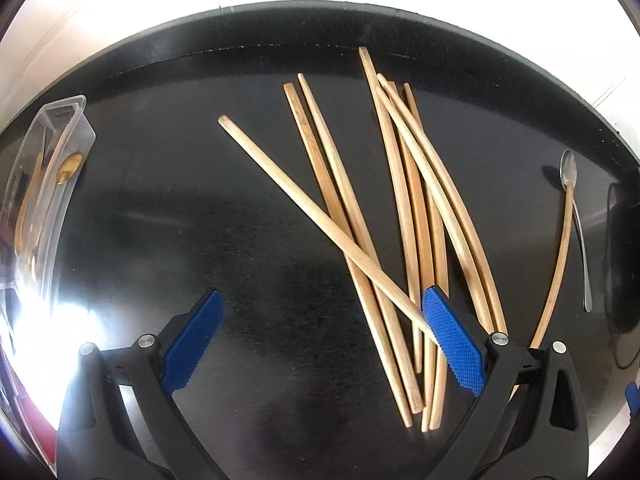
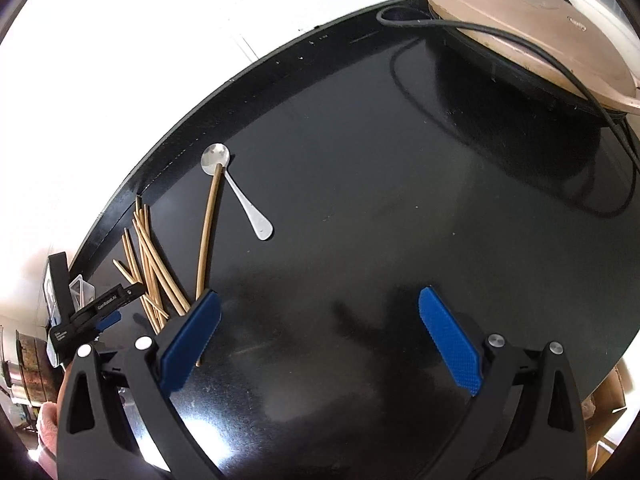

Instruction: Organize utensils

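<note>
Wooden chopsticks [image 1: 384,216] | just ahead-right of left tongs [image 1: 322,342], lengthwise away | left nearer | both tongs wide, right tongs [image 2: 320,344] empty

A glossy black round table [image 1: 160,208] carries a loose pile of wooden chopsticks [image 1: 400,216], a clear plastic utensil box [image 1: 44,184] at its left edge, a steel spoon [image 2: 236,192] with one chopstick [image 2: 208,232] across its bowl, and a copper-lidded electric pan [image 2: 520,28] with its black cord [image 2: 420,92].

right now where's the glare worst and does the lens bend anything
Left wrist view: strong glare whites out the table by the clear container, and the chopsticks look bowed. Right wrist view: the background is blown out white, and the table edge curves.
</note>
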The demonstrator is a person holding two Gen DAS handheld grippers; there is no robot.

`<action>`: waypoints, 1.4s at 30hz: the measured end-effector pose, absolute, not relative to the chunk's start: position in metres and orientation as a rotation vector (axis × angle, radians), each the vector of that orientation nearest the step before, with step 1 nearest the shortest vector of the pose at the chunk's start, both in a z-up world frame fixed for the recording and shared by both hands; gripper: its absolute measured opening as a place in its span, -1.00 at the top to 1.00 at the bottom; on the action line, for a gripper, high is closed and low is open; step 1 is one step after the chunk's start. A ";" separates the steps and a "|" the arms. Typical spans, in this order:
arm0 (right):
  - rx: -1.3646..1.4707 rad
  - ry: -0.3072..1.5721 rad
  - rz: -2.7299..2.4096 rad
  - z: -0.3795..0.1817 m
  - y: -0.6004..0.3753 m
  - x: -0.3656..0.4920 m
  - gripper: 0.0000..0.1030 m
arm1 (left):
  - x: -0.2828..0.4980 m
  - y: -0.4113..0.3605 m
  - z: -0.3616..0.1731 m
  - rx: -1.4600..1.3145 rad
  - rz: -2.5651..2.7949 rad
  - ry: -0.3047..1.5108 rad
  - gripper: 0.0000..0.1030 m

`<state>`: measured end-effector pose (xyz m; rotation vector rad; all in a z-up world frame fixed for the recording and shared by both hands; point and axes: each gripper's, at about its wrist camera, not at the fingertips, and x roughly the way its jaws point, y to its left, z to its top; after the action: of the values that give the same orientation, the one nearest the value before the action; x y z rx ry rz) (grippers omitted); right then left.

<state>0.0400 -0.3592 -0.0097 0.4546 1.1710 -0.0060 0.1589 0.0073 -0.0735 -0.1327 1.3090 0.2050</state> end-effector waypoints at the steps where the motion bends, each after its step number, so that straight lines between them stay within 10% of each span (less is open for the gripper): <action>1: 0.463 1.175 -0.007 -0.011 -0.362 0.041 -0.86 | 0.159 0.006 -0.074 -0.128 0.207 1.310 -0.88; 42: 0.310 1.306 0.156 -0.039 -0.261 0.085 -0.86 | 0.094 0.077 -0.092 -0.207 0.272 1.312 -0.90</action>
<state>0.0850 -0.2607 -0.0389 0.3102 1.3057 0.1561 0.0935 0.0767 -0.0917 -0.2068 1.3117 0.2722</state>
